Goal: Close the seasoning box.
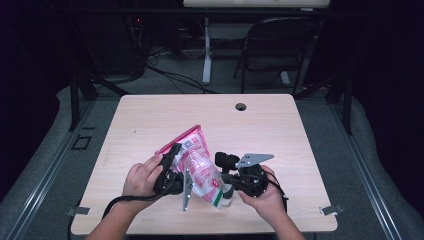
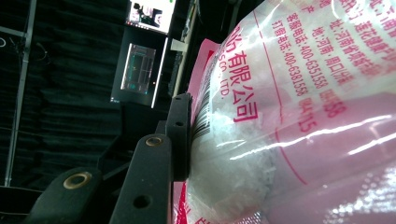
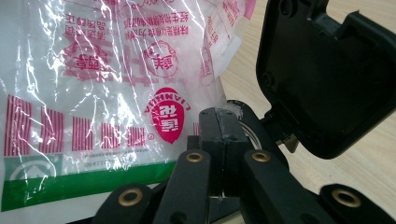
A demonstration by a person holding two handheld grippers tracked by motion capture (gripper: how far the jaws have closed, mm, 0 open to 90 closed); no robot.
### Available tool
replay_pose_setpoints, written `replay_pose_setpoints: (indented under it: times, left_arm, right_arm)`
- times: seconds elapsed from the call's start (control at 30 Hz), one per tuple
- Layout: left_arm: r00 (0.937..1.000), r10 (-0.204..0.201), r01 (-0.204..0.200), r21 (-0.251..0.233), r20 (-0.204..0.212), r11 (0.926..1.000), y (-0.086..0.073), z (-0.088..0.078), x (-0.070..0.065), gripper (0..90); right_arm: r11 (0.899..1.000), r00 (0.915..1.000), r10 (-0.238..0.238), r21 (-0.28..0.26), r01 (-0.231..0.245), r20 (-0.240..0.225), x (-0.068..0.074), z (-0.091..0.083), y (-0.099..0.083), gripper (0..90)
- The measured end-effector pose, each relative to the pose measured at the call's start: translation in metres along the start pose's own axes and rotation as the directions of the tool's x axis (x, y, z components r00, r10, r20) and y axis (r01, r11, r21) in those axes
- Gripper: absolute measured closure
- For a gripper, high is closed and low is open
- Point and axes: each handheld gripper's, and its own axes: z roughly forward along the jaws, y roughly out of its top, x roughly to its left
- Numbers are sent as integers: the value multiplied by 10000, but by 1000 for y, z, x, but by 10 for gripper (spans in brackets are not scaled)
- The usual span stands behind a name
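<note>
A clear plastic bag (image 1: 197,160) with pink print and white crystals inside is held tilted above the near half of the wooden table (image 1: 150,120). My left gripper (image 1: 181,159) is shut on the bag's middle. In the left gripper view one black pad (image 2: 180,135) presses into the bulging bag (image 2: 289,116), and the other jaw is hidden behind it. My right gripper (image 1: 227,192) meets the bag's lower corner from the right. Its jaws (image 3: 219,119) are pressed together with a sliver of clear film at the tips, beside the bag (image 3: 93,84) and its green bottom band.
A round cable hole (image 1: 241,106) sits near the table's far edge. A dark folding chair (image 1: 280,45) and floor cables (image 1: 175,75) lie beyond the table. A black casing (image 3: 327,79) looms close in the right gripper view.
</note>
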Motion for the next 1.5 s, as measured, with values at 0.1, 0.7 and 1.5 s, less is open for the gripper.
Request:
replay_pose_setpoints:
  times: [0.1,0.7,1.5]
  left_arm:
    - [10000,10,-10,-14,-25,10000,0,0,0,701]
    - [10000,-6,6,-24,-7,10000,2,0,0,701]
    - [9999,81,-81,-96,-61,9999,3,0,1,700]
  right_arm:
    - [10000,10000,-4,-6,4,-24,0,0,0,900]
    - [10000,10000,13,-7,-13,-19,0,-1,-1,900]
    - [10000,10000,38,23,-38,-17,-1,0,-2,900]
